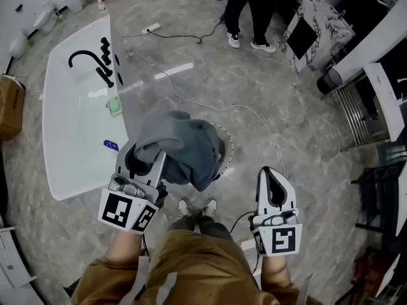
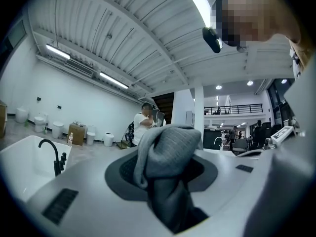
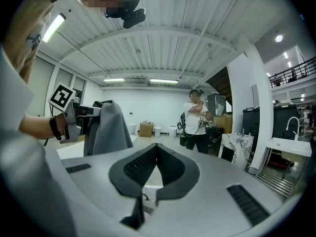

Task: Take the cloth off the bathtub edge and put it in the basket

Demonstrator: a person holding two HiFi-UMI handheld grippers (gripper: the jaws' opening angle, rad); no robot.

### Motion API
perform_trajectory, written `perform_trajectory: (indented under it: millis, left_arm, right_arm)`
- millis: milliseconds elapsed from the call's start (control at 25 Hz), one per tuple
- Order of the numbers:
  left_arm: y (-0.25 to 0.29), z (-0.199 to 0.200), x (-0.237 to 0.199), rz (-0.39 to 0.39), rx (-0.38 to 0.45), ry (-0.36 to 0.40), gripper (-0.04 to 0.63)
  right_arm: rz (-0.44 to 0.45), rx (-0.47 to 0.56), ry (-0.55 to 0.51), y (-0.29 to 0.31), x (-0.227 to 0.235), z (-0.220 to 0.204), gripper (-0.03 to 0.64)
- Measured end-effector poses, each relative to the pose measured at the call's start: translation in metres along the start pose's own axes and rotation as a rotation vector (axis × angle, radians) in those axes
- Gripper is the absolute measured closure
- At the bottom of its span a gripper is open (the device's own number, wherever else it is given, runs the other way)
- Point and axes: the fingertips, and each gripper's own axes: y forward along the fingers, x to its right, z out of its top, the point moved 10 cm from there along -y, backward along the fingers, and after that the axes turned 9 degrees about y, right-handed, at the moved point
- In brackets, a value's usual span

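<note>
1. Left gripper point(image 1: 145, 161): jaws clamped on the grey cloth point(image 1: 186, 146). The left gripper view shows a thick fold of fabric pinched between the pads, bulging above them and trailing down below. The gripper points level.

2. Cloth: clear of the bathtub point(image 1: 76, 138) and no part rests on its edge. It hangs in a loose bunch from the left gripper, just off the bathtub's right-hand long side, toward the near end.

3. Basket point(image 1: 227, 150): stands on the floor just beside the same side of the bathtub. Only an arc of its perforated rim shows, on the side away from the bathtub, because the cloth covers the rest. The cloth is over the basket mouth. Whether its lower folds touch the basket cannot be told.

4. Right gripper point(image 1: 273, 178): jaws together with nothing between them, as seen in the right gripper view. It is held well away from the bathtub, beyond the basket.

5. Bathtub: white, with a black faucet point(image 1: 86, 57) at its far end and a small green item point(image 1: 114, 105) on the right-hand rim.

6. Surroundings: a white cable point(image 1: 210, 103) runs across the floor past the bathtub's far end. A standing person point(image 1: 249, 11) is farther off on that side
</note>
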Motion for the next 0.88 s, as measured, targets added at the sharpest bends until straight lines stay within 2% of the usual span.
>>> perform_trajectory:
  millis: [120, 200, 480, 680, 880]
  left_arm:
    - [0.022, -0.023, 0.0, -0.01, -0.021, 0.004, 0.439]
    - [0.032, -0.051, 0.001, -0.016, -0.052, -0.001, 0.439]
    - [0.068, -0.194, -0.002, -0.043, -0.213, -0.036, 0.439]
    - [0.081, -0.298, 0.002, -0.066, -0.326, -0.045, 0.437]
    - [0.097, -0.384, 0.008, -0.077, -0.418, -0.035, 0.439]
  right_arm:
    - [0.002, -0.013, 0.012, 0.015, 0.006, -0.006, 0.612]
    - [-0.008, -0.031, 0.014, 0.023, 0.008, -0.015, 0.612]
    - [-0.021, -0.164, 0.025, 0.063, 0.022, -0.081, 0.612]
    - [-0.028, -0.231, 0.045, 0.087, 0.033, -0.139, 0.612]
    - [-0.039, -0.274, 0.073, 0.109, 0.045, -0.193, 0.612]
